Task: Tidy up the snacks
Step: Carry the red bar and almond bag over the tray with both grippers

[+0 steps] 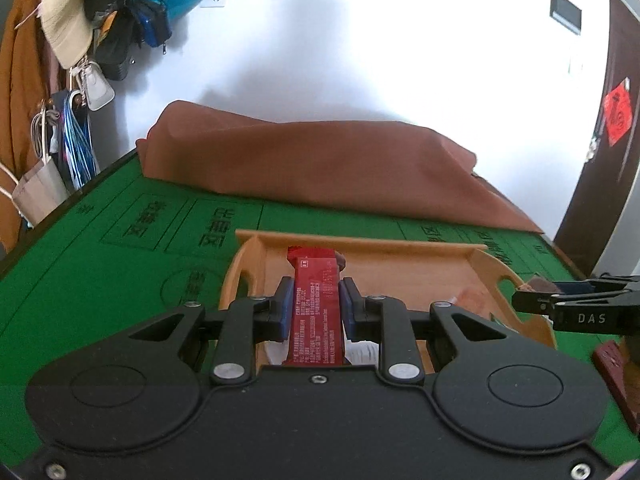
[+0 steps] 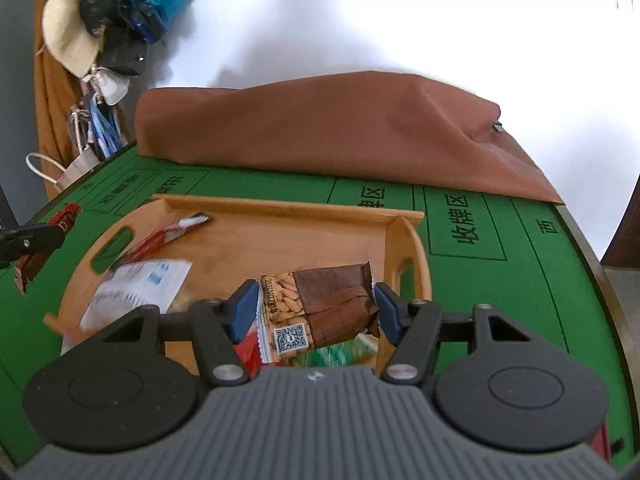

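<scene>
Risk, red bar: left gripper clamps the red snack bar across its narrow middle only — the long wrapper sticks out ahead of the blue pads and could pivot or slide through them if the hand swings.
Risk, almond packet: right gripper has its jaws pressed on the two crimped ends of the brown almond packet; the soft foil is already buckled between them, so it may fold further and drop out.
Risk, crowding: both grippers sit close over the same wooden tray — a clash of tools or a nudge to the loose packs inside looks possible.
Risk, placement: a release from above the tray could land either snack on top of the white packet or across the red-and-white sachet, leaving a heap rather than order.
Location, red bar: held over the near part of the tray, pointing towards its far wall.
Location, almond packet: held crosswise above the tray's right half, near the handle cut-out.
Appearance, red bar: slim, glossy red wrapper, white small print, crimped far end.
Appearance, almond packet: brown film, almond picture, QR code on the near face.
Surroundings: green table mat with printed boxes; brown cloth bundle behind the tray.
</scene>
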Available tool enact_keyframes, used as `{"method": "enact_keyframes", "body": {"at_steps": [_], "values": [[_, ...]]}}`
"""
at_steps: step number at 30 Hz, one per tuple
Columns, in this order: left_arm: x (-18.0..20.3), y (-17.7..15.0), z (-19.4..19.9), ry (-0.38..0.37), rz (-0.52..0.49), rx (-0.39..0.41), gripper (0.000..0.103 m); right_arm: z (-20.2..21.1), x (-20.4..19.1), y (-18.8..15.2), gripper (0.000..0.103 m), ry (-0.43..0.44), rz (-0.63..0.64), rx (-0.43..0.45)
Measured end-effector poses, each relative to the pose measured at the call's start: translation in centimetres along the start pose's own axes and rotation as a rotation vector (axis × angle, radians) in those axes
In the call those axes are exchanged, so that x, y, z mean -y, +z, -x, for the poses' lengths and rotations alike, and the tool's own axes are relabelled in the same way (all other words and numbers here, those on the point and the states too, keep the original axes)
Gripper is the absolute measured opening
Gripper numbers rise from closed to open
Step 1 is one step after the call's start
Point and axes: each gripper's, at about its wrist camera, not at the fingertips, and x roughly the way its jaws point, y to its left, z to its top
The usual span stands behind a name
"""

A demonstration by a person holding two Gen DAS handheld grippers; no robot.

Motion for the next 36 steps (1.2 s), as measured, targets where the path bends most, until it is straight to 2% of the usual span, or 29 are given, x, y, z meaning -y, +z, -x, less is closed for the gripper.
{"method": "enact_keyframes", "body": {"at_steps": [8,19,27,36], "values": [[1.9,2.9,-7.3,-0.015,-0.007,-0.075,0.023,-5.2,0.0,3.2,0.064,-0.04,-0.011,-0.061],[4.2,2.5,-14.3,-0.035,-0.019,-0.194,0.023,-10.5,0.0,4.3,0.064,-0.076,-0.031,-0.162],[4.1,1.5,-16.6,-0.01,-0.011,-0.234,0.023,-12.4,-0.1,4.2,0.064,-0.094,-0.013,-0.203],[3.7,1.0,-17.5,0.012,-0.022,-0.242,0.023,-12.9,-0.2,3.9,0.064,-0.093,-0.011,-0.208]]}}
